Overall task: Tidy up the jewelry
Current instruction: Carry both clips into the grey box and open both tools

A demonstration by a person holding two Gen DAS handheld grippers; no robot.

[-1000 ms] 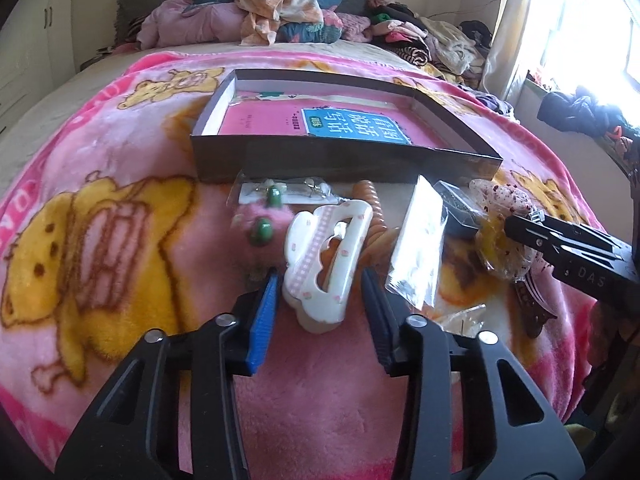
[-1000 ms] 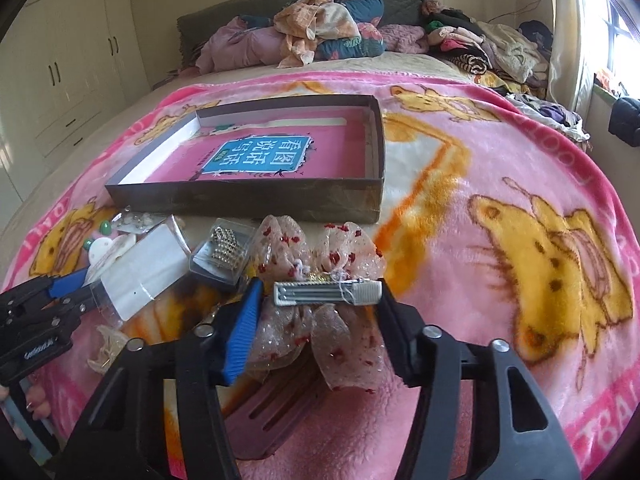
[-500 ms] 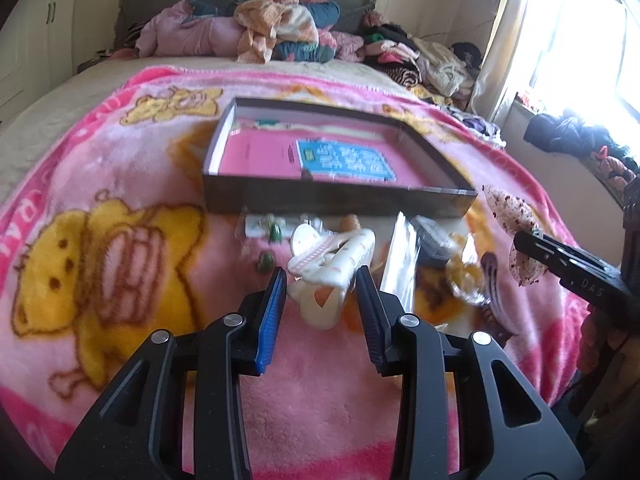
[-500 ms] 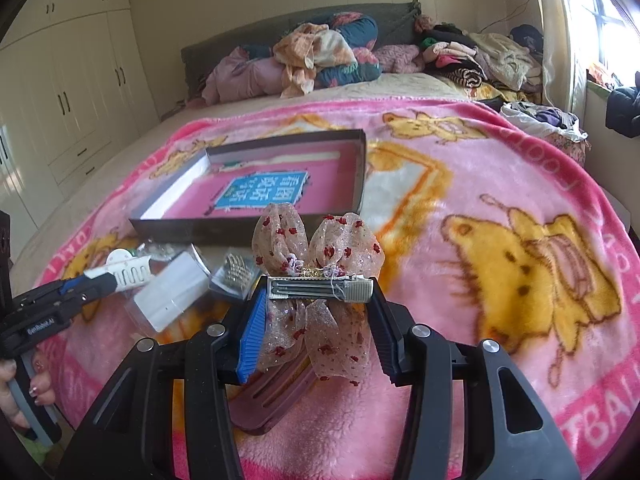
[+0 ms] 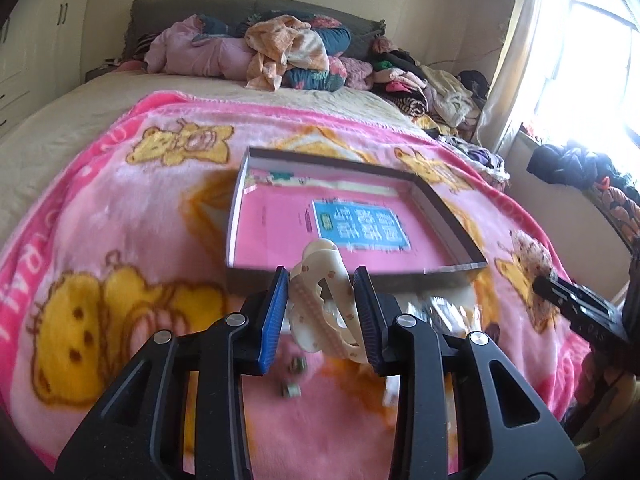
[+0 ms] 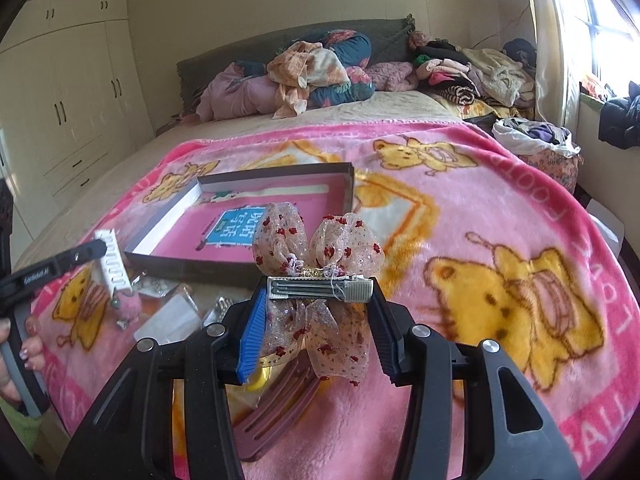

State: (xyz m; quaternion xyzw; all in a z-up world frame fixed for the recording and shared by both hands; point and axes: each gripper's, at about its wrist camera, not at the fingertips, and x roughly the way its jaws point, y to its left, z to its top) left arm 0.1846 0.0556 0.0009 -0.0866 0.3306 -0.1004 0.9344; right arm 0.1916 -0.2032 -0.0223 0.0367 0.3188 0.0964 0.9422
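**Two clips lifted, box ahead**

My left claw (image 5: pixel 322 312) pinches the white claw clip (image 5: pixel 326 300); my right claw (image 6: pixel 318 312) clamps the bow barrette (image 6: pixel 320 248) by its metal bar. Both hang mid-frame before the shallow box (image 6: pixel 348 184). Next, I judge: carry over the rim, release.

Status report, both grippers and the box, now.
Left gripper shut on white claw clip, lifted off the blanket. Right gripper shut on bow clip, also aloft. Box open ahead, nothing blocking it.
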